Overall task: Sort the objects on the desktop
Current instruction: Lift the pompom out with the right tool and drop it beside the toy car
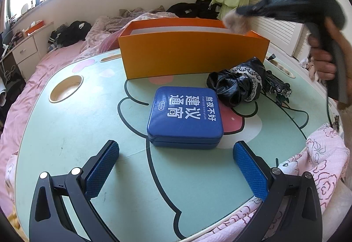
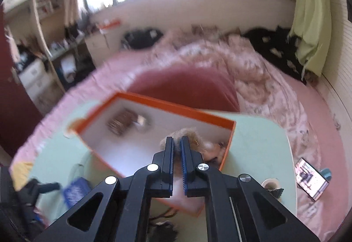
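The left gripper (image 1: 176,167) hangs low over the pale green cartoon lap table (image 1: 66,132) with its blue pads wide apart and nothing between them. Just in front of it lies a flat blue tin with white writing (image 1: 184,116). Beside the tin sit a crumpled black shiny cloth with lace trim (image 1: 237,85) and a small dark toy car (image 1: 279,85). Behind them stands an open orange cardboard box (image 1: 193,57). The right gripper (image 2: 177,143) is above the box, pinched closed on a fluffy tan toy (image 2: 193,138). A brown striped thing (image 2: 121,123), too blurry to name, lies inside the box.
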`<state>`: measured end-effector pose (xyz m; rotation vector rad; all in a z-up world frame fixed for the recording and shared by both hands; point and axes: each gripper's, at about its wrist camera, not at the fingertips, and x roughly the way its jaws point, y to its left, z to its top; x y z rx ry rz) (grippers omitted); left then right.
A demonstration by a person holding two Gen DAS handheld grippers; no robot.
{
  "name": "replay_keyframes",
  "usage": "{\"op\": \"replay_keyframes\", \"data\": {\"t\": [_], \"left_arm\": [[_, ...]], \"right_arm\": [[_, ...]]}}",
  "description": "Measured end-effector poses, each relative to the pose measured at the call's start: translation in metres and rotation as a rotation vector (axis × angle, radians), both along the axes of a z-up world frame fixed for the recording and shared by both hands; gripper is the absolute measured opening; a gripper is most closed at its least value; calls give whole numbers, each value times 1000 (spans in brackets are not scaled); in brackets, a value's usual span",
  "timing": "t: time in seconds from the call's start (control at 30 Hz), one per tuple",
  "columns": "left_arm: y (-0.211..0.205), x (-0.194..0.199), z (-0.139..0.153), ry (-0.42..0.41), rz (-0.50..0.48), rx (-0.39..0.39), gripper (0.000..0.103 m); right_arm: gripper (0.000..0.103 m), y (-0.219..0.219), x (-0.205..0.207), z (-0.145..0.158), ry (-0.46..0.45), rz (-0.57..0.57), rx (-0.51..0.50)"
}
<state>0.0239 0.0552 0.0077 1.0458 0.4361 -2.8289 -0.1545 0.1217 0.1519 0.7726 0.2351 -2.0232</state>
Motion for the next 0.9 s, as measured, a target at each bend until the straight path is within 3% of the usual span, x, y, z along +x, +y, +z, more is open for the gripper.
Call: {"op": "replay_keyframes", "data": {"t": [0.23,0.37,0.57,0.73,0.77,0.87,0.9], "left_arm": [[2,1,-1,2,5,1,103],[0,1,-1,3,10,2,103],[0,1,-1,4,17,5,103],[1,0,-1,5,23,8,103],[-1,3,-2,6,23,8,103],[-1,3,-2,7,28,10,103],[0,3,-2,7,28,10,103]], "right_arm": [[7,32,8,36,-20,14,-139],[7,39,18,44,-25,39,-160],[7,44,55,4,-102,155,-117],[11,38,69,-30,-12,23,-6],[22,40,70,-32,4,7,-17],[73,54,84,-32,42,-4,-89],[84,60,92,-33,61,-3,-99]]}}
